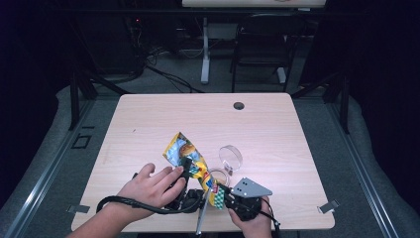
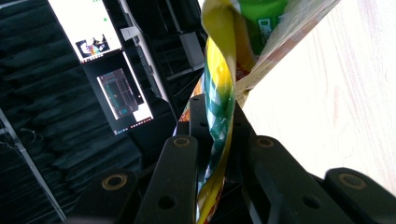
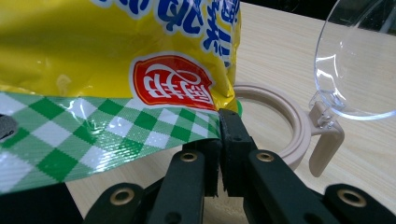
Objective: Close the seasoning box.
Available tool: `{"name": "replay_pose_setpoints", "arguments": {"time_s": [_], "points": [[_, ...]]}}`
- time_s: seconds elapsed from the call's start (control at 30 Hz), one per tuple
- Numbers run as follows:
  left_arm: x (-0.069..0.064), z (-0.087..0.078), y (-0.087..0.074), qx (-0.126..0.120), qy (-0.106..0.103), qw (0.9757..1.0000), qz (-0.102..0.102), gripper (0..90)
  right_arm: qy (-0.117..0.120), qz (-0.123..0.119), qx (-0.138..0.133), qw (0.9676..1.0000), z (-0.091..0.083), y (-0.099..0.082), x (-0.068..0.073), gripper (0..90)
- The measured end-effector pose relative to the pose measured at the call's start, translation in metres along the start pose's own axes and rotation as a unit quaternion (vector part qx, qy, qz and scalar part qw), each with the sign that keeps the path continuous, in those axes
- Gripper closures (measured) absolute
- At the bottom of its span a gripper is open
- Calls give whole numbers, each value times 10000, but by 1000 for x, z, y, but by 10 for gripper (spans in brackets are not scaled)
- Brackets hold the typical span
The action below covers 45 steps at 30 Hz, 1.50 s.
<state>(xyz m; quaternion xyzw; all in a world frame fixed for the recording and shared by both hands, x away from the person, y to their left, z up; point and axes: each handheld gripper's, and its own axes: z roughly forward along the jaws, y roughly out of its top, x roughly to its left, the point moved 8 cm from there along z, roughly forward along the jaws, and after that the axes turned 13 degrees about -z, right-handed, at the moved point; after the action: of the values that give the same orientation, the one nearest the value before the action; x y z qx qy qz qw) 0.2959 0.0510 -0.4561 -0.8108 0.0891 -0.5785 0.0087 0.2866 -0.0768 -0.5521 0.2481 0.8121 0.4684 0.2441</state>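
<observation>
A yellow snack bag with a green-checked seam hangs between my two grippers above the table's front middle. My left gripper is shut on one edge of it; in the left gripper view the bag runs twisted between the closed jaws of that gripper. My right gripper, under its grey plate, is shut on the checked seam. In the right gripper view the bag fills the upper left, and the right gripper pinches the seam's corner.
A small beige ring-shaped container with a clear hinged lid standing open sits on the wooden table just behind the right gripper; the ring and the lid are close by. A cable hole lies at the far edge.
</observation>
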Motion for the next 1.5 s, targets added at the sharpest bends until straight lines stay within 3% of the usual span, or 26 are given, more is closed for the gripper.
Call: {"name": "replay_pose_setpoints", "arguments": {"time_s": [0.47,0.97,1.2,1.43,1.5], "points": [[2,-1,0,15,32,9999,111,861,85,-15,-27,10000,2,1,3,875],[1,-3,-5,123,52,9999,59,865,213,3,-57,9998,12,4,3,875],[0,-3,-4,134,-24,9999,-30,868,151,-16,-53,9999,10,5,0,874],[4,-2,2,-5,56,10000,14,868,50,5,-75,10000,3,3,-4,875],[3,-2,3,-7,-22,10000,-13,869,27,16,-51,10000,2,2,-3,875]]}}
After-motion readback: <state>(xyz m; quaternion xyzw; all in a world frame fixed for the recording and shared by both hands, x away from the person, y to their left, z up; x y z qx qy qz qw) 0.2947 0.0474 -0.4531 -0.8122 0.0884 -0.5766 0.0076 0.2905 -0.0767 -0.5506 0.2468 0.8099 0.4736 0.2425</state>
